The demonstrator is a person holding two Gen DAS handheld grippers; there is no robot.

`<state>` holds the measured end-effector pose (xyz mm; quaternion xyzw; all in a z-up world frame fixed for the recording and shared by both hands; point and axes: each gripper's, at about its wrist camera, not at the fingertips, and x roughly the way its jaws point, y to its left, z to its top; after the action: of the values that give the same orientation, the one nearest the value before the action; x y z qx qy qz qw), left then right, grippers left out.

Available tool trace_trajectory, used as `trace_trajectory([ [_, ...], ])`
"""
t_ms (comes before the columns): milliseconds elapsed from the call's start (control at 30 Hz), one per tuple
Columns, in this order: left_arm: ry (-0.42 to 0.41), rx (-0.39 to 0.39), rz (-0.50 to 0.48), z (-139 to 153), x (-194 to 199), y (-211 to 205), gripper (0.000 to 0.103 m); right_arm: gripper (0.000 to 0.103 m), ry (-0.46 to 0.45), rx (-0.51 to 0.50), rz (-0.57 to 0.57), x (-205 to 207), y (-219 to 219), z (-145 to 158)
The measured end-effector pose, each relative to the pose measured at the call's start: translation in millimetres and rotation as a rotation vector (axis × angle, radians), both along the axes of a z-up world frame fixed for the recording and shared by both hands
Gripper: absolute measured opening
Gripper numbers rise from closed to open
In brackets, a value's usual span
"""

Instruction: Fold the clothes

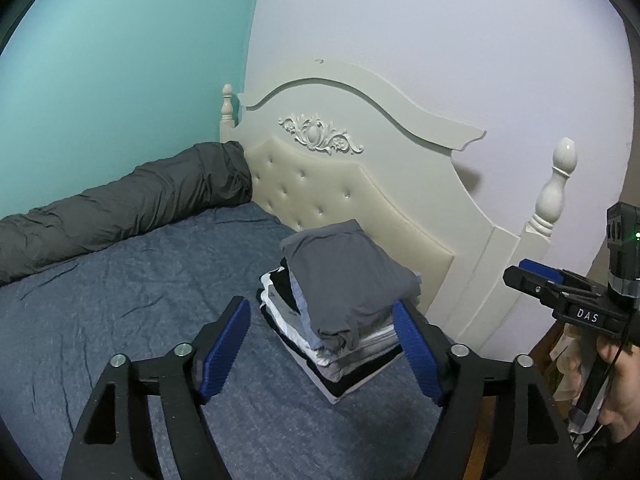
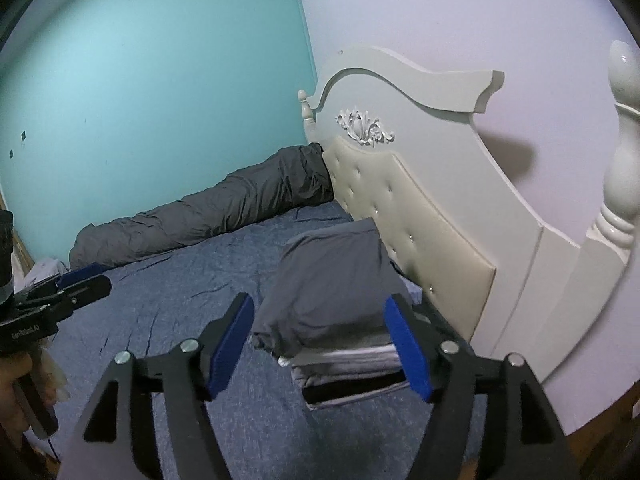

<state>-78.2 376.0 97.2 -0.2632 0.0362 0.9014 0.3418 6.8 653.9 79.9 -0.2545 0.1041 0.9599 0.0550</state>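
A stack of folded clothes (image 1: 340, 332) is sitting on the bed (image 1: 120, 300), close to the cream headboard (image 1: 352, 200). The stack is made of many thin layers in black, white, grey and pale blue. On top of it a grey garment (image 1: 348, 276) is lying, folded, and its front edge is hanging a little over the layers below. In the right wrist view the same grey garment (image 2: 332, 288) is covering most of the stack (image 2: 352, 364), and the far side of the stack is lying just beside the padded part of the headboard (image 2: 420, 240).

The left claw (image 1: 320, 356) is standing spread, its blue pads (image 1: 224, 352) apart, and nothing is between them that they are pressing; the stack is showing in the gap beyond the tips. The right claw (image 2: 320, 352) is spread too, its blue pads (image 2: 408, 352) not touching the cloth. At the right edge of the left wrist view the other tool is showing, with a hand (image 1: 620, 392) around its handle.

A long dark grey rolled blanket (image 1: 120, 208) is lying along the teal wall (image 1: 120, 60), well apart from the stack. Between the blanket and the stack the blue bed cover is lying bare, with small wrinkles, and this is giving wide room on the left side. On the right side the room is narrow: the headboard and its white post (image 1: 556, 192) are standing near, and the bed's edge is running just beside the stack.
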Motion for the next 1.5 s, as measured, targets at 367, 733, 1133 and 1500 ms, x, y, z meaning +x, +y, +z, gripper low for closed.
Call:
trace_trajectory([
  [367,0.022,0.027,0.000,-9.2,23.5,-27.2,0.097,0.080,0.027,0.013,-0.048,39.4,-22.1,-3.1],
  [733,0.040,0.033,0.006,-19.8,47.4,-42.7,0.103,0.095,0.031,0.007,-0.077,67.7,-45.5,-17.0],
  [1133,0.050,0.019,0.040,-30.9,65.6,-57.8,0.103,0.101,0.043,0.035,-0.110,95.0,-69.2,-25.1],
  [1500,0.070,0.019,0.061,-41.5,83.7,-70.1,0.103,0.101,0.054,0.058,-0.125,115.0,-89.1,-36.4],
])
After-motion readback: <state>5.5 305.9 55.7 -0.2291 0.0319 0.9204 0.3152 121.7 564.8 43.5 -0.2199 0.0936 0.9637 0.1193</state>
